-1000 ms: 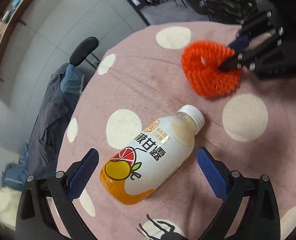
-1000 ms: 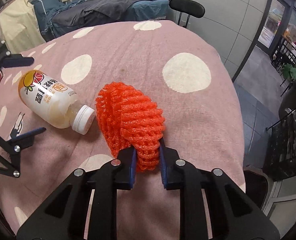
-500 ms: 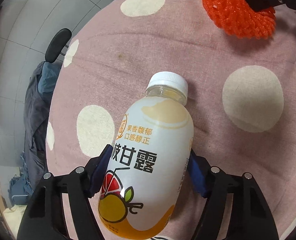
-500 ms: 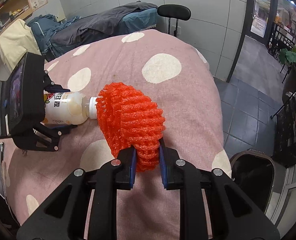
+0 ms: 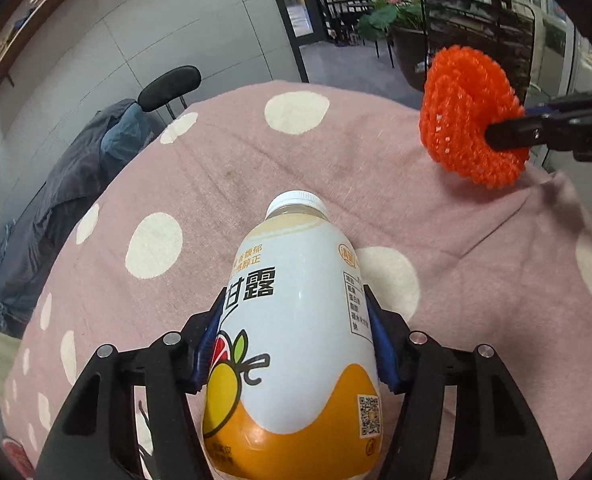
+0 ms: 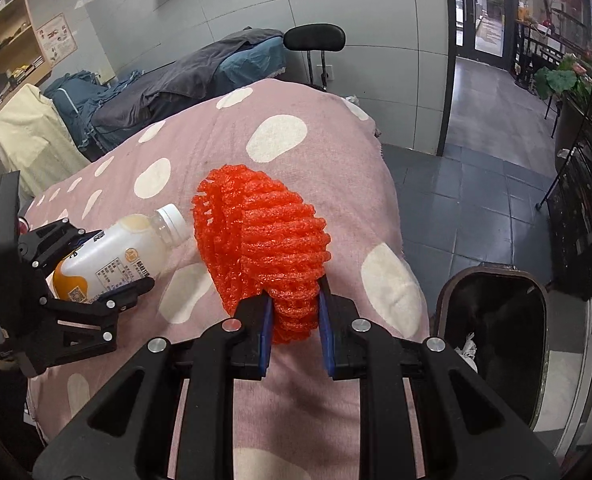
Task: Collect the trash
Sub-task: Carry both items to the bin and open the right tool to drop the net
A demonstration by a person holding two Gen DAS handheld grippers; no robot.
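My left hand-held gripper (image 5: 293, 344) has just closed its jaws onto the bottle (image 5: 296, 344); blue pads press both sides, cap at 12 o'clock, lifted off the pink spotted worktop (image 5: 223, 184). My right hand-held gripper (image 6: 293, 322) clamps the orange foam net (image 6: 261, 248) narrowly, held above the worktop. Open bin (image 6: 496, 328) on the floor at 3 o'clock in the right wrist view.

The surface (image 5: 223, 168) was covered by a pink cloth (image 6: 336, 132) with cream dots, creased and faintly stained near its middle. The cloth hung over the far and right edges. Whether the bottle (image 5: 296, 320) touched the cloth could not be told.
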